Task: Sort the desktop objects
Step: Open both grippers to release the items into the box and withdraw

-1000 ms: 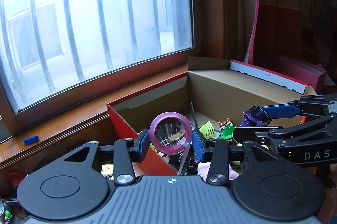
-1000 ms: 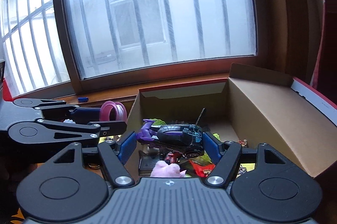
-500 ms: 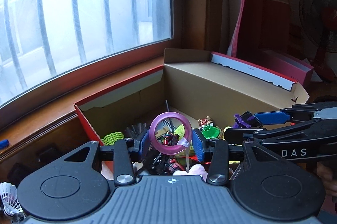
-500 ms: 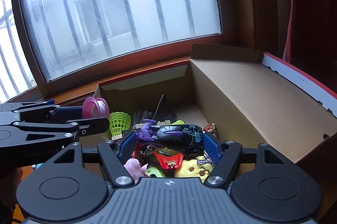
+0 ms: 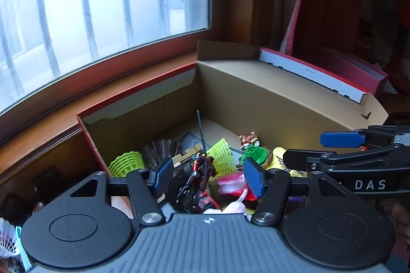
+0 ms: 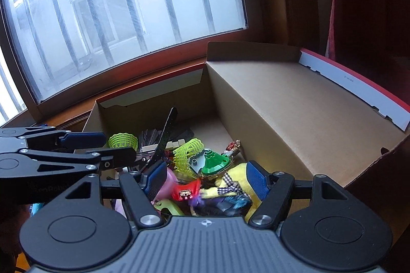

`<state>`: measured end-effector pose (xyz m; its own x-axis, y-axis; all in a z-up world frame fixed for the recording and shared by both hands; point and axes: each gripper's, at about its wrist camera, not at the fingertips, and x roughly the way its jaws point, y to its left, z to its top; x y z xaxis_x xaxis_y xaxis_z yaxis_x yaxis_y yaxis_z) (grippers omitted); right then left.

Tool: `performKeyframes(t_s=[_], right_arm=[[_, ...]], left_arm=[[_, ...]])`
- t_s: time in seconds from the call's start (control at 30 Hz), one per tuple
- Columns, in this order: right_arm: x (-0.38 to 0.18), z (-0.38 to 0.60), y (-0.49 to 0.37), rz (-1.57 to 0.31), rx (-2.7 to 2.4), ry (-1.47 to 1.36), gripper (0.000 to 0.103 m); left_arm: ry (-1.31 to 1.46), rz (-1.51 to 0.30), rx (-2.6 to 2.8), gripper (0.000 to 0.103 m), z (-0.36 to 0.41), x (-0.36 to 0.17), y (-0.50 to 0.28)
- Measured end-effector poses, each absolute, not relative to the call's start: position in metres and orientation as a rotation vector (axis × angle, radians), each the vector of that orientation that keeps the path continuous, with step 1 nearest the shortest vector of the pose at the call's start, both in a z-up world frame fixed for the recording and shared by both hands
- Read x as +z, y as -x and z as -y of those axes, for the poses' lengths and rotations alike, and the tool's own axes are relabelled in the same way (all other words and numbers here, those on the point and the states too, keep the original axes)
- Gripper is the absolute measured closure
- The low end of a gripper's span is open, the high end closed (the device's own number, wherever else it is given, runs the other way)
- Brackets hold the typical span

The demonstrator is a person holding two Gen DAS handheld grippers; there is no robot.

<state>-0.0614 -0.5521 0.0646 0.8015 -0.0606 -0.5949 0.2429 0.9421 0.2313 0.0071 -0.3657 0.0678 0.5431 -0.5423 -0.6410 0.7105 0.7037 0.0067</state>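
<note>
Half a second ago your left claw [image 5: 208,177] gripped the pink tape ring and your right claw [image 6: 205,178] gripped the black and purple toy car; now both stand wide apart with nothing between their pads, so you have let both go over the box. Just below the left claw the pink tape ring [image 5: 232,184] shows as a blur among the pile, which suggests it is falling or has only just landed. Under the right claw the toy car [image 6: 220,205] is a dark, smeared shape low in the heap, beside the yellow plush [image 6: 239,189] and the red piece [image 6: 185,192]; I cannot tell whether it has settled. Further in lie the green cone toy [image 6: 214,162] and the lime shuttlecocks [image 6: 123,141], all resting inside the cardboard box [image 6: 294,119], which stands against the window sill [image 5: 64,124]. Both items now lie with the rest of the sorted clutter, so I judge this pair delivered and your claws free to fetch whatever is left on the surface
</note>
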Motion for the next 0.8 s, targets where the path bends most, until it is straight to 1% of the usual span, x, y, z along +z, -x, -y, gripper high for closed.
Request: performKeyframes(t_s=[0.07, 0.13, 0.33, 0.6, 0.8], right_arm=[[0.065, 0.554, 0.059, -0.622, -0.159, -0.310, 0.024], [0.066, 0.554, 0.055, -0.625, -0.145, -0.308, 0.019], [0.072, 0.545, 0.045, -0.615, -0.059, -0.267, 0.009], [0.079, 0.509, 0.030, -0.624, 0.131, -0.276, 0.009], [0.095, 0.445, 0.038, -0.618, 0.209, -0.205, 0.009]], left_arm=[[-0.258, -0.658, -0.722, 0.033, 0.358, 0.070, -0.007], [-0.228, -0.653, -0.687, 0.023, 0.347, 0.074, -0.005], [-0.155, -0.609, -0.529, 0.016, 0.304, 0.089, 0.012], [-0.121, -0.591, -0.275, 0.012, 0.219, 0.097, 0.038], [-0.093, -0.616, -0.184, 0.011, 0.127, 0.084, 0.039]])
